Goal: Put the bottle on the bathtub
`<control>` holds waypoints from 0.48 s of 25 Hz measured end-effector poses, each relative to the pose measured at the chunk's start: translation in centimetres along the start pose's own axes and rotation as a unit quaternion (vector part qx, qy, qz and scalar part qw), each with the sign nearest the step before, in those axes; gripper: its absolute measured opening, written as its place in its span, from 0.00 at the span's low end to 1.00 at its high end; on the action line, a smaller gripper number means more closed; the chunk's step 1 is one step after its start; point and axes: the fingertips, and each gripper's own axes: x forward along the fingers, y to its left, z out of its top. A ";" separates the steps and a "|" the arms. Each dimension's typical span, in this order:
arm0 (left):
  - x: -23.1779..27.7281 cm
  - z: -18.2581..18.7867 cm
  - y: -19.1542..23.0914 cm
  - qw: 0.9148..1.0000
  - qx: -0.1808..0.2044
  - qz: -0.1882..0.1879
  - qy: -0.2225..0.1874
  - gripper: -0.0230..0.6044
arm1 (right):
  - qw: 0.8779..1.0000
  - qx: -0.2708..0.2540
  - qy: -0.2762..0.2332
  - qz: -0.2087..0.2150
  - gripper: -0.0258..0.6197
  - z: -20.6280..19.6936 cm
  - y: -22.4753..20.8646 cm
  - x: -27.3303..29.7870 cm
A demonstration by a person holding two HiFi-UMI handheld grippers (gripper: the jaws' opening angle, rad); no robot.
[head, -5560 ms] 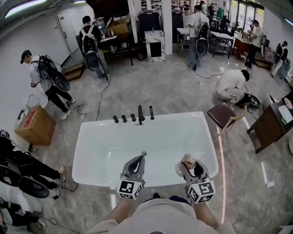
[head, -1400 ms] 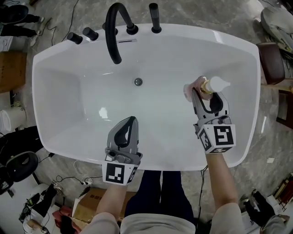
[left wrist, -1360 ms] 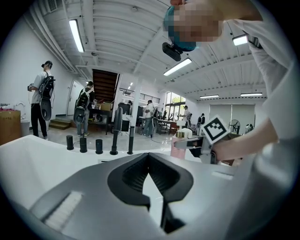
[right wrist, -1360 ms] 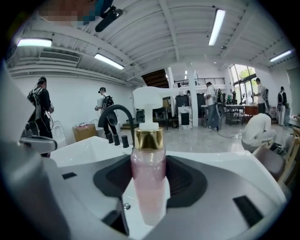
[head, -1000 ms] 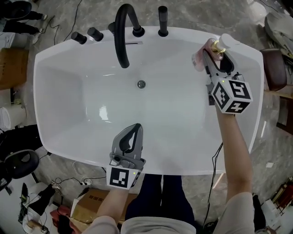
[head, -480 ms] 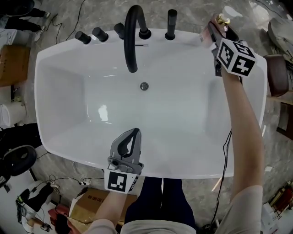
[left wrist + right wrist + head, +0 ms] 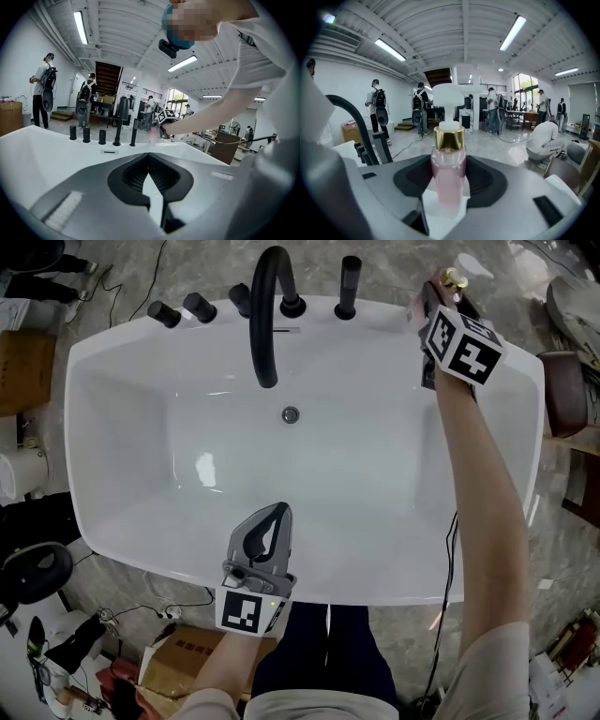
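A pink bottle [image 7: 454, 279] with a gold collar and a white pump top stands upright between the jaws of my right gripper [image 7: 437, 292], which is shut on it. The bottle is over the far right corner of the white bathtub's rim [image 7: 506, 343]; whether it touches the rim is hidden. In the right gripper view the bottle [image 7: 448, 173] fills the middle between the dark pads. My left gripper [image 7: 276, 514] hangs over the near side of the tub, shut, with nothing in it [image 7: 149, 157].
On the far rim stand a black arched faucet [image 7: 267, 315], black knobs [image 7: 178, 310] and a black hand shower post [image 7: 349, 285]. The drain [image 7: 290, 414] lies in the tub floor. A brown chair [image 7: 562, 381] is to the right. People stand far behind.
My right gripper carried the bottle from over the tub's right side up to the far right corner, then nearly stopped. The left gripper stayed where it was.
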 end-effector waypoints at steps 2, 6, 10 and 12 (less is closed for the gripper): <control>0.0 0.1 0.0 1.000 0.002 -0.003 -0.001 0.05 | 1.000 -0.001 0.000 0.006 0.37 0.0 0.1 -0.1; -0.1 -0.1 0.4 1.000 0.001 -0.002 0.008 0.05 | 1.000 -0.008 0.008 0.012 0.37 0.0 0.2 0.0; -0.2 0.2 0.6 1.000 0.002 0.002 0.003 0.05 | 1.000 -0.006 0.013 0.009 0.37 0.1 0.1 0.0; -0.3 0.1 0.6 1.000 -0.004 0.003 0.008 0.05 | 1.000 -0.005 0.007 0.002 0.37 0.3 0.0 -0.3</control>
